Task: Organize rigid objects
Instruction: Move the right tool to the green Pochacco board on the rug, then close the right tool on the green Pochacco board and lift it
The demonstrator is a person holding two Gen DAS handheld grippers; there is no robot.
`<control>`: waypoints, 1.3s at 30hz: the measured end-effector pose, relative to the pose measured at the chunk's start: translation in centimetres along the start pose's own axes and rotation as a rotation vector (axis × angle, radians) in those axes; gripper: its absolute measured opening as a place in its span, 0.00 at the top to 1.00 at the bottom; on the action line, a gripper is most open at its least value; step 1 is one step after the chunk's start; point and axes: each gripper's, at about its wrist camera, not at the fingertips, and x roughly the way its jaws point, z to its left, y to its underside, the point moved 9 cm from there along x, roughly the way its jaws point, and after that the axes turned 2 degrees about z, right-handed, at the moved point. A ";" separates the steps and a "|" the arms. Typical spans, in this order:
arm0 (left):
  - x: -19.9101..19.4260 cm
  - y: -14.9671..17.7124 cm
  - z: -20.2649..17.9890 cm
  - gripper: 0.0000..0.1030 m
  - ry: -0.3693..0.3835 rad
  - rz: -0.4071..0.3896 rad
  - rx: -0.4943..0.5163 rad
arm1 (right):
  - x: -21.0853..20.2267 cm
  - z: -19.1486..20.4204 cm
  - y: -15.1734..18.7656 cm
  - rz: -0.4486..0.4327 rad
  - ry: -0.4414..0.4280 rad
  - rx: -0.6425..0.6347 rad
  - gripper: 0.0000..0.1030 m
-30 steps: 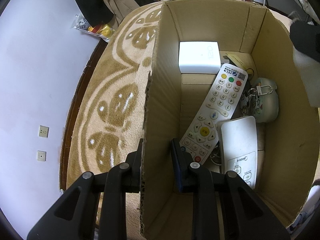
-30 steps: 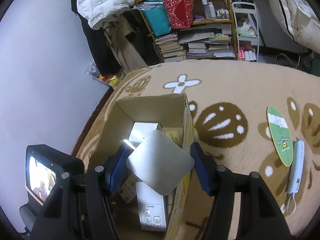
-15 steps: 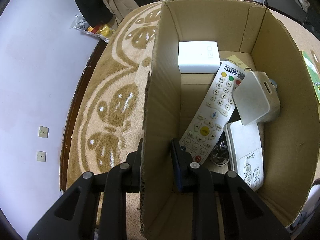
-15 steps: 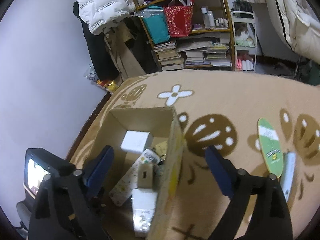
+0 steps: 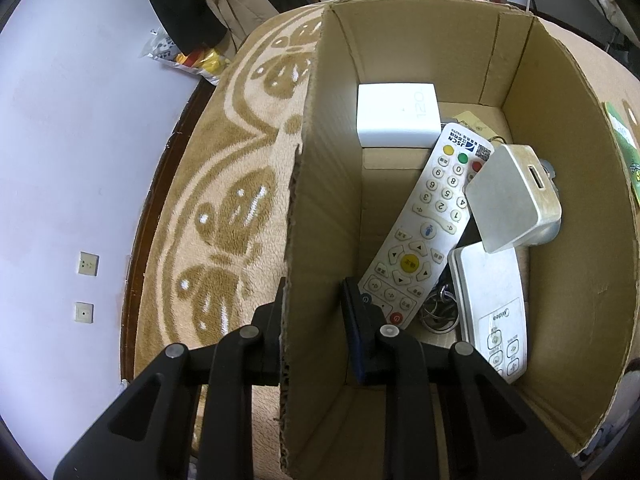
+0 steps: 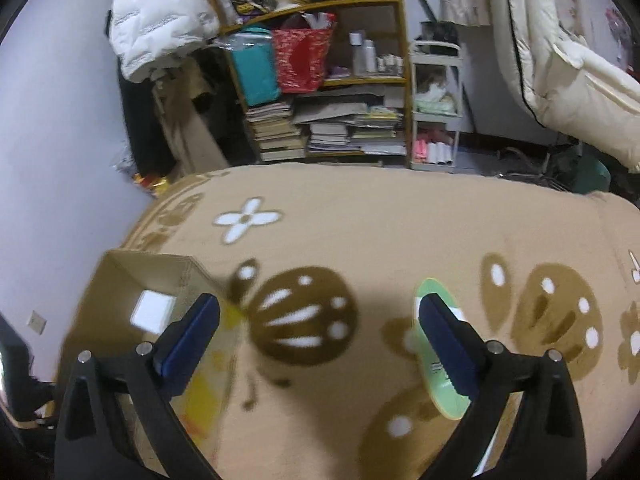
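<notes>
My left gripper (image 5: 314,320) is shut on the left wall of the cardboard box (image 5: 320,184), one finger outside and one inside. In the box lie a white cube (image 5: 396,114), a long white remote (image 5: 428,232), a silver-white square device (image 5: 512,204) tilted over a shorter white remote (image 5: 490,300), and some key rings (image 5: 440,312). My right gripper (image 6: 318,314) hangs open and empty above the carpet, to the right of the box (image 6: 120,280). A green oval card (image 6: 444,396) lies on the carpet behind its right finger.
The patterned tan carpet (image 6: 400,232) spreads beyond the box. A cluttered bookshelf (image 6: 320,120) and a white cart (image 6: 436,120) stand at the far edge. The wall (image 5: 60,160) runs close on the left, with a snack bag (image 5: 188,60) at its foot.
My right gripper opened and let the silver-white square device drop into the box, then swung away to the right over the carpet. The left gripper has stayed on the box wall.
</notes>
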 end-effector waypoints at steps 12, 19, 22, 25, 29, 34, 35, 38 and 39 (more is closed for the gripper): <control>-0.1 0.0 0.0 0.77 0.006 0.001 -0.001 | 4.6 -6.9 2.1 0.116 0.067 0.106 0.00; -0.2 0.0 0.0 0.77 0.000 0.000 0.003 | 6.2 -8.0 3.5 0.171 0.097 0.093 0.02; -0.2 0.0 0.1 0.77 0.001 0.001 0.002 | 6.7 -8.6 4.0 0.183 0.122 0.084 0.02; -0.2 0.0 0.1 0.77 0.000 0.000 0.003 | 6.9 -9.1 4.5 0.198 0.114 0.115 0.03; -0.3 0.1 0.1 0.77 -0.001 0.000 0.003 | 7.1 -9.1 4.9 0.201 0.088 0.124 0.08; -0.3 0.1 0.2 0.77 -0.003 -0.001 0.005 | 7.7 -8.8 5.8 0.223 0.104 0.100 0.22; -0.3 0.1 0.2 0.77 -0.003 -0.001 0.005 | 7.7 -8.7 5.9 0.223 0.109 0.091 0.27; -0.3 0.1 0.2 0.77 -0.003 -0.001 0.005 | 7.6 -8.4 6.2 0.216 0.121 0.062 0.39; -0.3 0.1 0.2 0.77 -0.003 -0.001 0.006 | 7.5 -8.3 6.2 0.208 0.127 0.056 0.39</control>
